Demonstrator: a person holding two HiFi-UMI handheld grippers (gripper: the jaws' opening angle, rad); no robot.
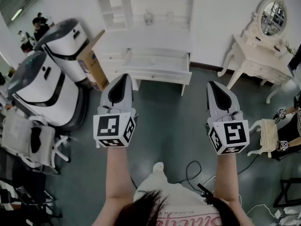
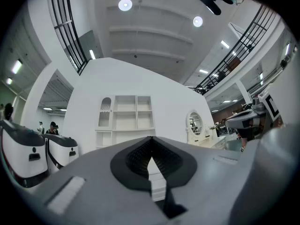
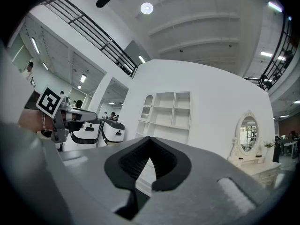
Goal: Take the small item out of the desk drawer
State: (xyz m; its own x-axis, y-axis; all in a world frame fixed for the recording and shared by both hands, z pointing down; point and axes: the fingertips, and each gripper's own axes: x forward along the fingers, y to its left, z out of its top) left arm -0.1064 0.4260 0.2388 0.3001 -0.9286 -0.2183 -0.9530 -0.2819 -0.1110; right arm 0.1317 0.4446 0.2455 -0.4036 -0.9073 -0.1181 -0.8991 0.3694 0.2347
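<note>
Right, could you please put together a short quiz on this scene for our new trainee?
1. True or false: the left tongs grip a small item.
2. Which stands to the right of the white desk in the head view? A) a dressing table with an oval mirror; B) a bicycle; C) a fridge.
3. Do the right tongs touch the desk?
Key: 1 false, they are shut with nothing between them; 2 A; 3 no, they are held short of it.
</note>
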